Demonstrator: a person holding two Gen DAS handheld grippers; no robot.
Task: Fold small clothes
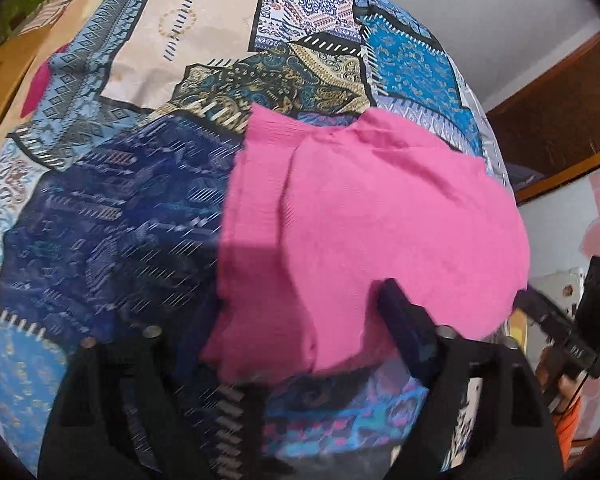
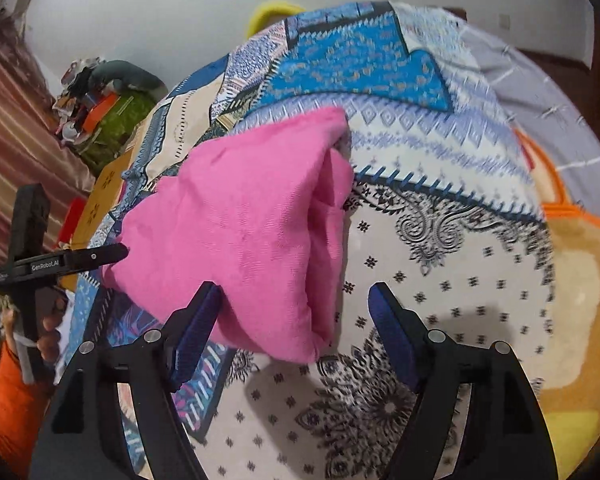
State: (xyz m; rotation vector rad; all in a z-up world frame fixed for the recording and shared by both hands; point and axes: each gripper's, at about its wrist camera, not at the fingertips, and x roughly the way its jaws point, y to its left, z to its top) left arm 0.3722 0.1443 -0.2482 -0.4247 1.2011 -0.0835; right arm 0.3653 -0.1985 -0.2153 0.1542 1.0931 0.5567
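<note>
A pink knit cloth [image 1: 360,216] lies partly folded on a patchwork bedsheet [image 1: 132,184]. In the left wrist view my left gripper [image 1: 284,320] reaches over its near edge; the right finger [image 1: 404,320] shows on top of the cloth and the left finger is hidden under it, jaws wide apart. In the right wrist view the same cloth [image 2: 240,232] lies ahead, folded over with layered edges on its right side. My right gripper [image 2: 296,320] is open, its left pad [image 2: 198,328] touching the cloth's near edge, its right pad [image 2: 392,332] over bare sheet. The left gripper [image 2: 116,254] shows at the cloth's left corner.
The bedsheet [image 2: 440,264] covers the bed. A cardboard box [image 1: 0,80] stands at the left edge of the left wrist view. A wooden door frame [image 1: 560,120] is at right. Clutter on a green cloth [image 2: 112,120] and a striped curtain [image 2: 16,120] lie to the left.
</note>
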